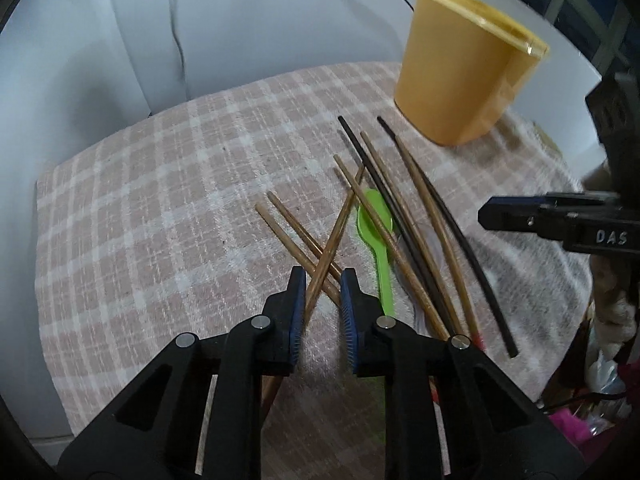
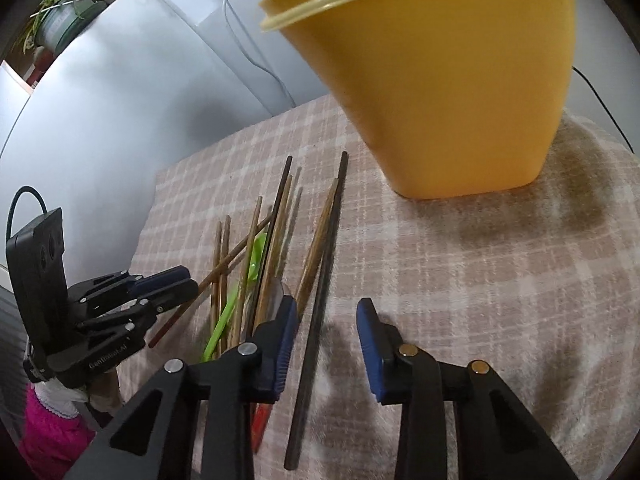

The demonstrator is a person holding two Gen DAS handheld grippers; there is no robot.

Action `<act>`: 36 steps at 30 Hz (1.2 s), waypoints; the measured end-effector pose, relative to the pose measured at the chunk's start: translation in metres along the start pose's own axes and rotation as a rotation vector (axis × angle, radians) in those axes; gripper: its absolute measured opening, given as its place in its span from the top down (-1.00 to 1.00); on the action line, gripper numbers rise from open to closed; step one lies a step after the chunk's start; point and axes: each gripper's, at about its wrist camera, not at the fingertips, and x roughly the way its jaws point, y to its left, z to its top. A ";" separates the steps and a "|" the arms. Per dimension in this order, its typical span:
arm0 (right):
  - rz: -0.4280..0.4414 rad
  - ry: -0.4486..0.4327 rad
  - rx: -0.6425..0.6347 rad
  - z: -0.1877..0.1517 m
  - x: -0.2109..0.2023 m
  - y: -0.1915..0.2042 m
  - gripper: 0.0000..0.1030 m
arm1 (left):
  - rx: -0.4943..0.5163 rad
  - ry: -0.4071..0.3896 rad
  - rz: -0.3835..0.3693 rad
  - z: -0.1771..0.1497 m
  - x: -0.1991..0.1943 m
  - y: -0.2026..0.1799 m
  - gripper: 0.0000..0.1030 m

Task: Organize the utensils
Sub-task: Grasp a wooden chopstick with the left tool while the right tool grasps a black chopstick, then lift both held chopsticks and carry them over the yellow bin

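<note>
Several brown and dark chopsticks (image 1: 404, 216) and a green plastic spoon (image 1: 378, 236) lie in a loose pile on a pink checked cloth (image 1: 160, 208). A yellow tub (image 1: 464, 68) stands behind them. My left gripper (image 1: 323, 280) is partly closed around one brown chopstick (image 1: 326, 264) that runs back between its jaws; the right pad does not touch it. My right gripper (image 2: 327, 312) is open, low over the cloth, with a dark chopstick (image 2: 320, 300) lying between its fingers. The pile (image 2: 256, 248) and tub (image 2: 440, 80) also show in the right wrist view.
A grey appliance wall (image 2: 120, 100) with a white cable (image 2: 256, 60) stands behind the cloth. A potted plant (image 2: 60, 12) is at the far left. The left gripper shows in the right wrist view (image 2: 176, 284); the right gripper's finger shows in the left wrist view (image 1: 520, 216).
</note>
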 end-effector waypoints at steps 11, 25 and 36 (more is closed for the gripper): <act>-0.018 0.071 0.010 0.007 0.026 0.000 0.62 | 0.012 0.031 0.033 0.005 0.015 0.013 0.81; -0.093 0.091 -0.043 0.015 0.045 0.019 0.88 | -0.080 0.001 -0.019 0.007 0.014 0.029 0.92; 0.012 0.053 0.017 0.008 0.015 0.006 0.93 | -0.219 -0.101 -0.095 -0.011 -0.020 0.050 0.92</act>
